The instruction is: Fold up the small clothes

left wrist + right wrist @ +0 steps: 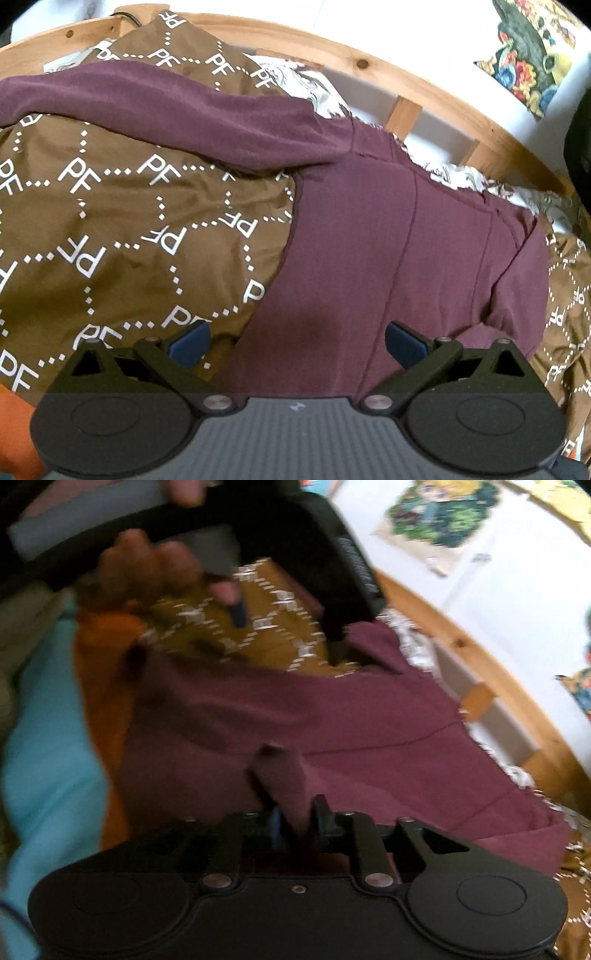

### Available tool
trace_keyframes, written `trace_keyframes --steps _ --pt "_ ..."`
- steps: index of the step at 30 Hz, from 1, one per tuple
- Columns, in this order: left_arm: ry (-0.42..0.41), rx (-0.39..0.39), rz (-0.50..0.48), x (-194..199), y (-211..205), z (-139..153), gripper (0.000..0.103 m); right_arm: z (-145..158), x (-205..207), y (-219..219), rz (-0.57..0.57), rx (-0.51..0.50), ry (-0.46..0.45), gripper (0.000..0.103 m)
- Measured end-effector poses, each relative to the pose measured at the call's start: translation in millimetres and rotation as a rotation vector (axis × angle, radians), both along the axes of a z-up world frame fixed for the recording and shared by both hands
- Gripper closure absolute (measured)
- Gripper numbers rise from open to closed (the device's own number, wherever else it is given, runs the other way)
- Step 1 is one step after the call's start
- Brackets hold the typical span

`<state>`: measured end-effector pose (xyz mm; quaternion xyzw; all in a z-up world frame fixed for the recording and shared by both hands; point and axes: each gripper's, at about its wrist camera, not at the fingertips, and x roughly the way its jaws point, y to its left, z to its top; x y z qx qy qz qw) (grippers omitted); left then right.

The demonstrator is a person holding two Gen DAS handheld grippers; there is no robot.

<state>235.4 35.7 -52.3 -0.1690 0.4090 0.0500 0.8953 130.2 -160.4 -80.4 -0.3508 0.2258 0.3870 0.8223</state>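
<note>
Wooden bed frame (436,107) behind brown PF-print duvet (122,221). Maroon garment (369,240) spread flat on duvet for folding. Left gripper (297,341) wide apart, empty, low over fabric. Right gripper (299,825) pinches raised maroon fold, likely to carry it over.

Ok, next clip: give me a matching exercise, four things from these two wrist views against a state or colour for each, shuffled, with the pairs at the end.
Things:
1. left gripper
2. right gripper
3. maroon knit garment
4. brown bedspread printed with white PF letters

States:
A. shut on a pinch of cloth
B. lies under the garment
C. open, holding nothing
D. spread on the bed, one sleeve stretched out to the side

Pairs: 1-C, 2-A, 3-D, 4-B
</note>
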Motion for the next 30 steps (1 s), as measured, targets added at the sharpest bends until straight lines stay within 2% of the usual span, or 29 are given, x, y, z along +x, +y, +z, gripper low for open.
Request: trace_keyframes --steps 2,4,8,11,15,17,20,21,23,27,28,29,30 --pt "0.01 0.014 -0.016 1.2 -3.3 -1.8 0.001 3.8 -7.5 -2.3 0.028 -0.012 -0.003 0.06" --pt "0.019 0.02 -0.032 2.3 -6.3 -4.1 0.001 10.8 -13.8 -7.0 0.026 -0.007 -0.018 0.05" --pt "0.049 0.011 -0.078 4.8 -14.4 -10.5 0.001 28.7 -13.4 -30.4 -0.072 0.033 -0.043 0.026" --pt "0.064 0.024 -0.122 4.6 -24.5 -13.8 0.001 40.8 5.4 -55.8 -0.289 0.105 -0.071 0.014" --pt "0.074 0.115 -0.185 1.2 -43.8 -17.7 0.001 47.1 49.5 -96.5 -0.653 0.225 -0.028 0.01" --pt "0.097 0.184 -0.211 0.9 -54.7 -21.9 0.001 44.6 72.2 -116.5 -0.782 0.285 0.0 0.011" --pt "0.165 0.295 -0.25 3.2 -68.2 -32.4 0.001 35.5 106.4 -144.8 -0.91 0.402 0.068 0.015" --pt "0.183 0.331 -0.261 3.7 -71.5 -36.3 0.001 33.5 115.8 -151.1 -0.918 0.42 0.077 0.017" --pt "0.2 0.379 -0.27 3.6 -74.4 -40.6 0.001 28.2 138.1 -158.2 -0.916 0.393 0.028 0.022" --pt "0.21 0.388 -0.28 4.5 -77.5 -44.2 0.001 12.6 173.4 -176.2 -0.935 0.403 0.014 0.036" --pt "0.213 0.392 -0.283 4.9 -77.2 -46.1 0.0 8.2 180.5 -183.1 -0.954 0.423 0.028 0.046" --pt "0.215 0.395 -0.287 5.4 -77.4 -48.1 0.0 4.5 187.2 -187.6 -0.97 0.435 0.045 0.064" --pt "0.216 0.398 -0.287 5.3 -78.0 -49.3 0.0 0.5 190.0 -192.8 -0.991 0.445 0.065 0.073"
